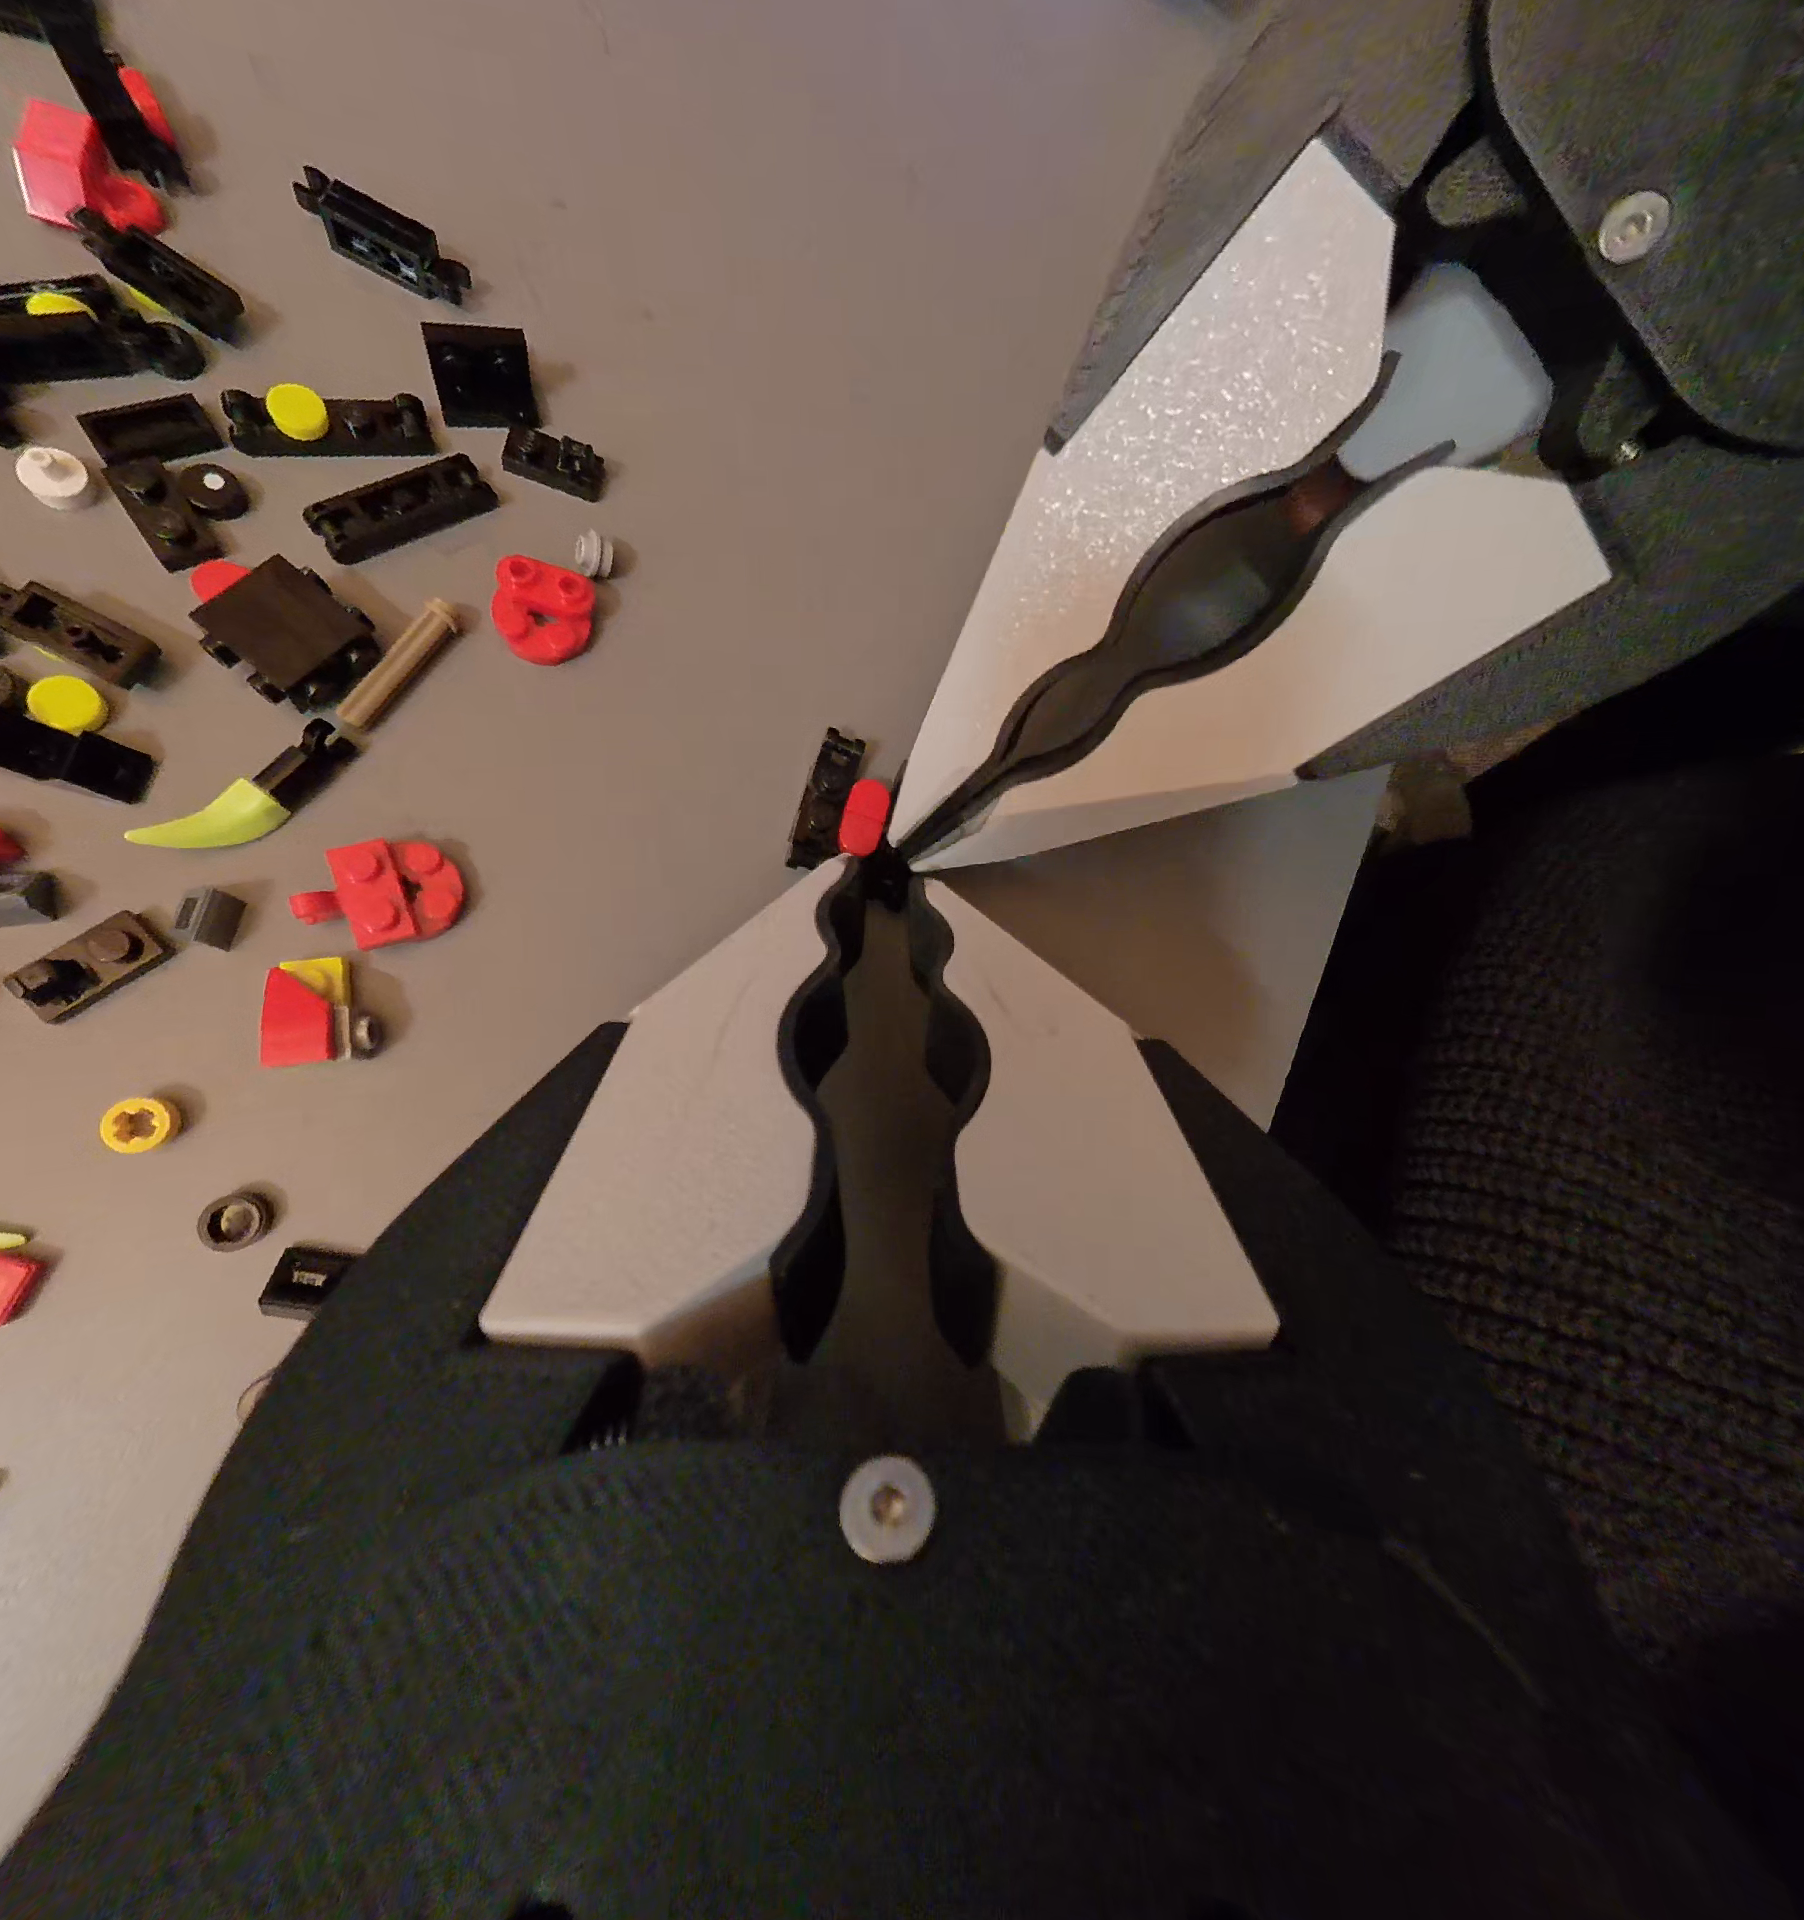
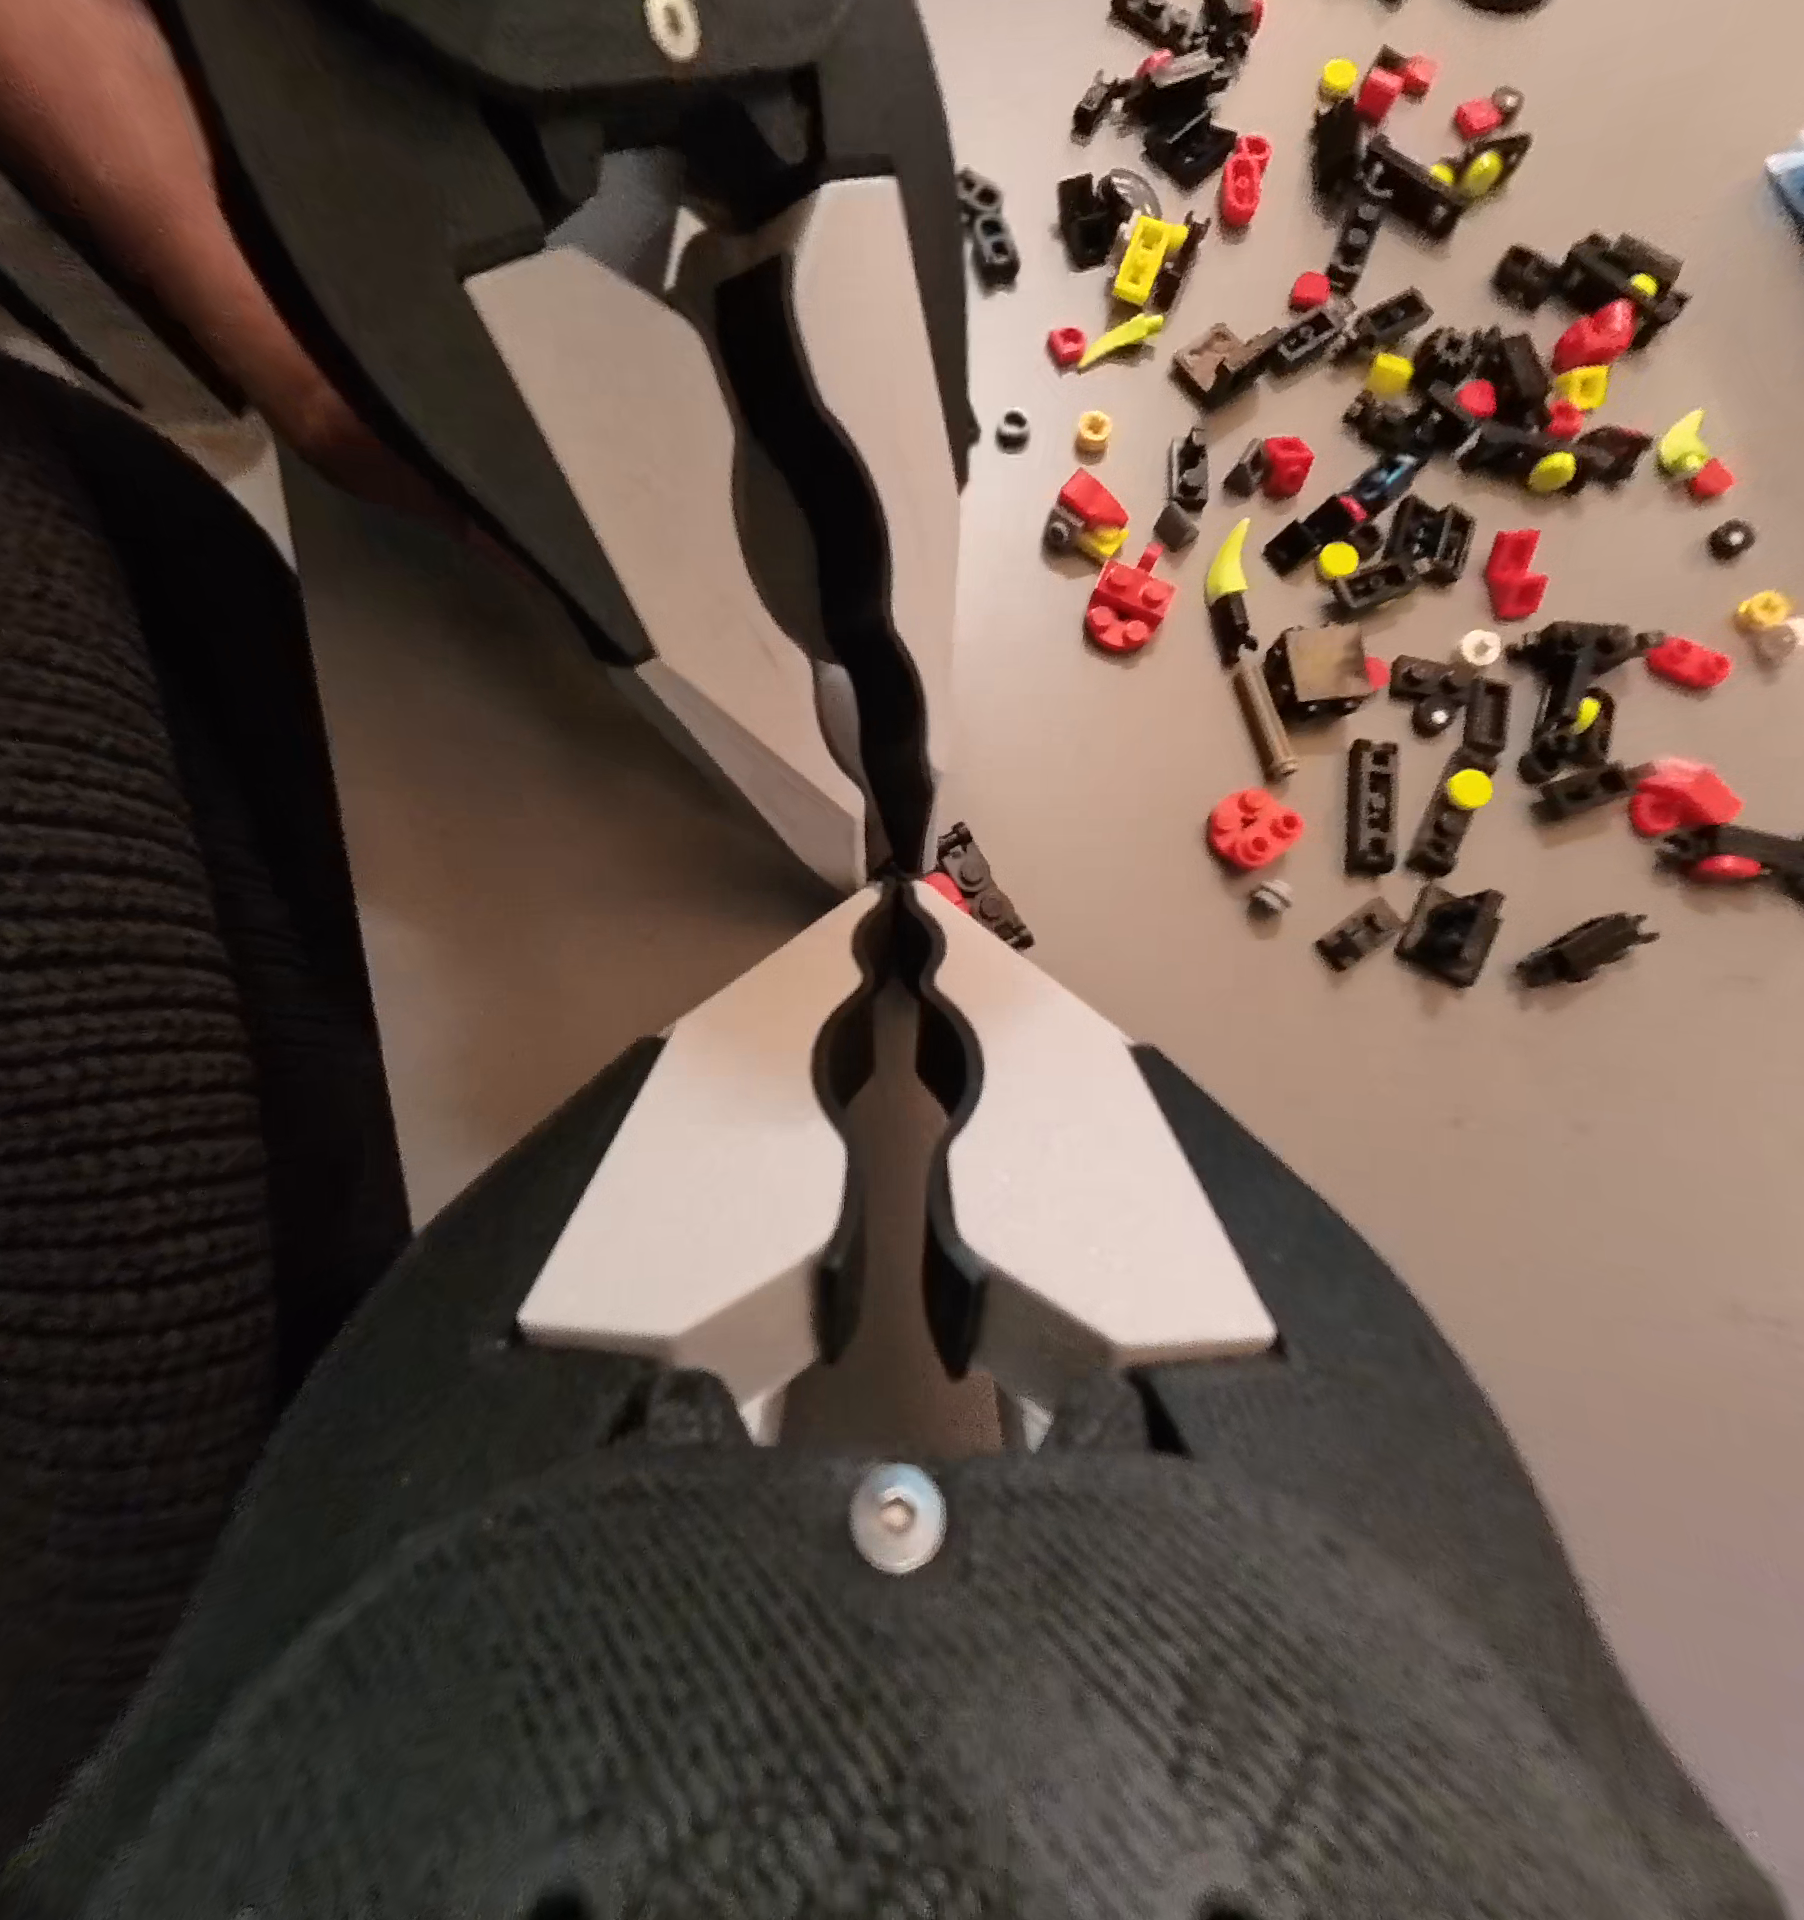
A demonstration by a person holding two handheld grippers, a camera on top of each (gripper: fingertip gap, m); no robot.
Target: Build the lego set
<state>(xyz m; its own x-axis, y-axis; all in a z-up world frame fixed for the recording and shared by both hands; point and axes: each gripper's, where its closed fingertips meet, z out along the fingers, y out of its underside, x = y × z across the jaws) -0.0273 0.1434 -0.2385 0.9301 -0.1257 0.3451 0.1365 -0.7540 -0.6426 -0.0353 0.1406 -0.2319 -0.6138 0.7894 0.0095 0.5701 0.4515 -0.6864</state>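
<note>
Left gripper (image 1: 882, 883): pinching small black piece (image 1: 885, 878). Right gripper (image 1: 903, 831): narrowed on the same assembly, beside red stud (image 1: 865, 816) and black plate (image 1: 825, 800). Advice: keep tips aligned, steady above tabletop (image 1: 721, 312).

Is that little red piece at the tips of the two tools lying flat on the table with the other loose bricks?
No: the small red piece sits raised at the meeting tool tips, attached to a black plate, apart from the scattered bricks.
</note>
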